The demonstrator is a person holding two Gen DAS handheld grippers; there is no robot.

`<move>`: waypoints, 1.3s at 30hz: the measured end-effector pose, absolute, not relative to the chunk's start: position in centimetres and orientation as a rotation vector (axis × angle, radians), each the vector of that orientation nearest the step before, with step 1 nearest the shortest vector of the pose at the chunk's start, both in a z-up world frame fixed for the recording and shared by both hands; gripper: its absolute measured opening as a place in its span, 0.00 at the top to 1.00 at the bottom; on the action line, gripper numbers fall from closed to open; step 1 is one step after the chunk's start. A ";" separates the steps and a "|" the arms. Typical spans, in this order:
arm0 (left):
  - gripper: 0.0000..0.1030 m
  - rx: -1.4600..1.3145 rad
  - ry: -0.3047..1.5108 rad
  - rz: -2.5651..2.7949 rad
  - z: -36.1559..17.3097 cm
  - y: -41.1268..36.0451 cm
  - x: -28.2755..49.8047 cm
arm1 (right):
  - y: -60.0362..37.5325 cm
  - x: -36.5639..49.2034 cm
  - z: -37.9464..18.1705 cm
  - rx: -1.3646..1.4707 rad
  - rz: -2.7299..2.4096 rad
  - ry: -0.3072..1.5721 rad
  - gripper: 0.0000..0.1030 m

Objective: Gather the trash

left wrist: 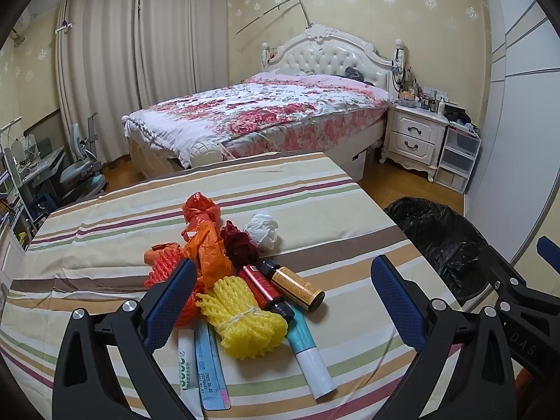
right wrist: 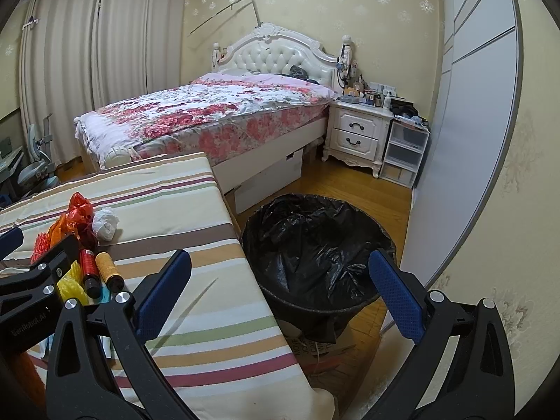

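A heap of trash lies on the striped tablecloth (left wrist: 315, 189): a yellow foam net (left wrist: 245, 322), an orange foam net (left wrist: 164, 269), orange plastic bags (left wrist: 203, 224), a dark red wad (left wrist: 239, 245), a white crumpled tissue (left wrist: 262, 229), a red bottle (left wrist: 262, 290), an amber bottle (left wrist: 297, 285), a teal and white tube (left wrist: 311, 357) and flat packets (left wrist: 210, 367). My left gripper (left wrist: 285, 297) hovers open just above the heap, holding nothing. My right gripper (right wrist: 280, 290) stands open over the table's right edge, in front of the black-lined bin (right wrist: 315, 245).
The bin (left wrist: 441, 241) stands on the wooden floor right of the table. Behind are a bed with a floral cover (left wrist: 266, 112), a white nightstand (left wrist: 413, 136), clear plastic drawers (right wrist: 406, 154) and a wardrobe (right wrist: 472, 105). A desk and chair (left wrist: 80, 168) are far left.
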State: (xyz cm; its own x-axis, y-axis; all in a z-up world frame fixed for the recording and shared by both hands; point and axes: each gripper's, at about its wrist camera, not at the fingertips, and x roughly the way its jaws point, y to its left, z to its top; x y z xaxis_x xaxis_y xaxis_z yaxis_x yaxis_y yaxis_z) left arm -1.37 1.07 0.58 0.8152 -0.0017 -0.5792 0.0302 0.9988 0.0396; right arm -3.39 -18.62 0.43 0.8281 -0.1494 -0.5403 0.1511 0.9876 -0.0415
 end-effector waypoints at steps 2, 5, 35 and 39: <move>0.06 0.045 0.616 -0.017 0.3 1.1 -1.3 | -18.7 -3.4 0.4 0.004 -0.159 0.574 0.04; 0.06 0.046 0.617 -0.018 0.3 1.0 -1.3 | -18.7 -3.4 0.4 0.004 -0.159 0.576 0.04; 0.06 0.046 0.628 -0.009 -1.2 0.9 -1.3 | -18.7 -3.5 0.2 0.001 -0.159 0.580 0.04; 0.06 0.046 0.630 -0.009 -1.2 0.9 -1.3 | -18.7 -3.4 0.1 0.002 -0.160 0.580 0.04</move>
State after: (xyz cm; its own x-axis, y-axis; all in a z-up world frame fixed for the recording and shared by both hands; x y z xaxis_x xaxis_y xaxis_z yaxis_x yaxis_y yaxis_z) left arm -1.26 0.92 -1.17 0.8083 0.0052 -0.5888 0.0227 0.9989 0.0400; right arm -3.41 -18.68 0.14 0.8244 -0.1498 -0.5458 0.1507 0.9876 -0.0434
